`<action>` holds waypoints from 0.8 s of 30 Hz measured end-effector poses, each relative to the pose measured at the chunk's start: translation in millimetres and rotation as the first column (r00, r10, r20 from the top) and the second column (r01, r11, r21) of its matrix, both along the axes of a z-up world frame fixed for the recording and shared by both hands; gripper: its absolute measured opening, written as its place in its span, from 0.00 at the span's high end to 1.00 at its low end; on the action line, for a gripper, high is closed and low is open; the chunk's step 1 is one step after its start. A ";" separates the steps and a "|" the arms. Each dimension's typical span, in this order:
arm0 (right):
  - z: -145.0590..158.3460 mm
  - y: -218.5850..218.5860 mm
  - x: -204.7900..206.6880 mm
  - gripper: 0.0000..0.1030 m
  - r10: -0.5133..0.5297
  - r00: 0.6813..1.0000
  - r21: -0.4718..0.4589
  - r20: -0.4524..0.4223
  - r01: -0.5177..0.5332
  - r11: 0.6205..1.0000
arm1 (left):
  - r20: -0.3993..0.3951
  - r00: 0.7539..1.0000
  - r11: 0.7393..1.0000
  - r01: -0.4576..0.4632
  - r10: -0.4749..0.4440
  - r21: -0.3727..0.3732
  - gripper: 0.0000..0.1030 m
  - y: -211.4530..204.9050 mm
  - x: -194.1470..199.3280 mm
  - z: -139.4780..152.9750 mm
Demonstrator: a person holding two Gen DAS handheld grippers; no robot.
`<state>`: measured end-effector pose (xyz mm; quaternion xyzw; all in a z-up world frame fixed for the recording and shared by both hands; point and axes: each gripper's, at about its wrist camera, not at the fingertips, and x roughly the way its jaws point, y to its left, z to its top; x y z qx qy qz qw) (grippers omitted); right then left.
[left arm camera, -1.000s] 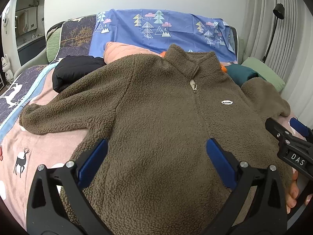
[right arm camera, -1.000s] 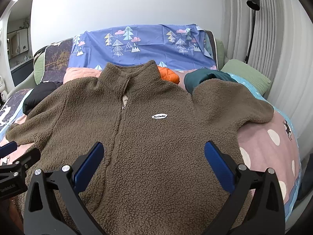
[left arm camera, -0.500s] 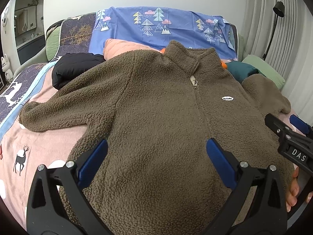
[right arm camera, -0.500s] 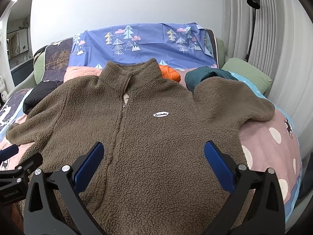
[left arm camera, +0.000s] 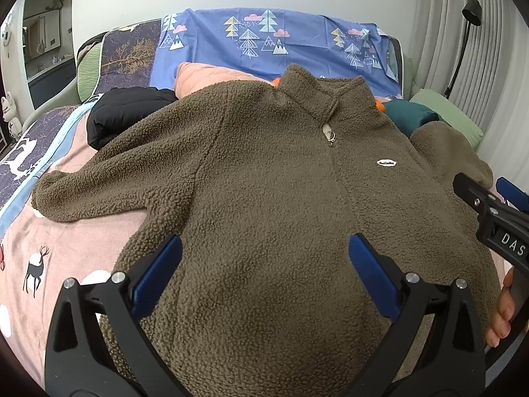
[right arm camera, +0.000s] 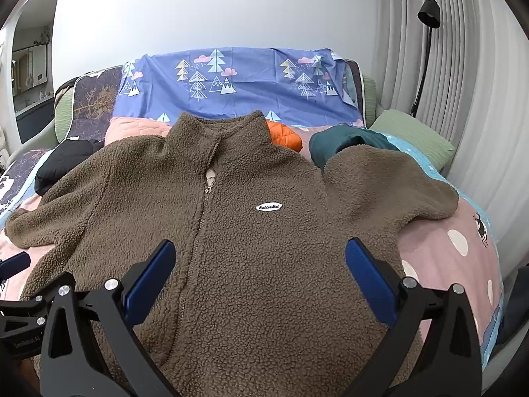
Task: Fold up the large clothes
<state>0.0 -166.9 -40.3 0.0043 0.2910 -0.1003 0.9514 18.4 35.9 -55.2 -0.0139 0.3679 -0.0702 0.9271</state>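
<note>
Two grippers, both spread wide and grasping nothing: left gripper (left arm camera: 264,264) above the lower left front, right gripper (right arm camera: 261,264) above the lower right front. Beneath both, one brown fleece jacket (right arm camera: 251,231), lying front up on the pink bedspread (left arm camera: 66,241), zipped, collar raised, two sleeves spread out to the sides, one white oval label (right arm camera: 268,206) on the chest. Behind the collar, one orange garment (right arm camera: 284,134), one teal (right arm camera: 344,142), one black (left arm camera: 122,112)

Garment: brown fleece zip-up jacket (right arm camera: 251,231) lying front-up, sleeves spread, on pink patterned bed (right arm camera: 463,251).
Right gripper (right arm camera: 259,276): blue-padded fingers (right arm camera: 370,278) wide apart above hem.
</note>
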 end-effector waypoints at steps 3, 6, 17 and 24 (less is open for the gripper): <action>-0.1 -2.1 3.2 0.01 -0.013 1.000 0.011 -0.011 0.013 1.000 | -0.006 1.000 1.000 0.001 -0.001 0.002 0.02 0.1 1.5 -1.0; -0.9 -6.7 9.3 0.01 -0.024 0.999 0.043 -0.035 0.025 0.999 | -0.003 1.000 1.000 0.009 -0.009 0.007 0.02 -1.1 3.1 -0.3; -4.0 1.0 18.3 0.01 0.000 0.998 0.017 -0.060 0.001 1.000 | 0.007 0.991 0.989 -0.132 0.133 -0.071 0.02 71.6 22.3 1.3; -11.1 -15.5 23.3 0.01 -0.028 0.996 0.012 -0.083 0.029 0.999 | -0.116 0.874 0.854 -0.486 0.472 -0.186 0.18 260.9 57.5 -39.3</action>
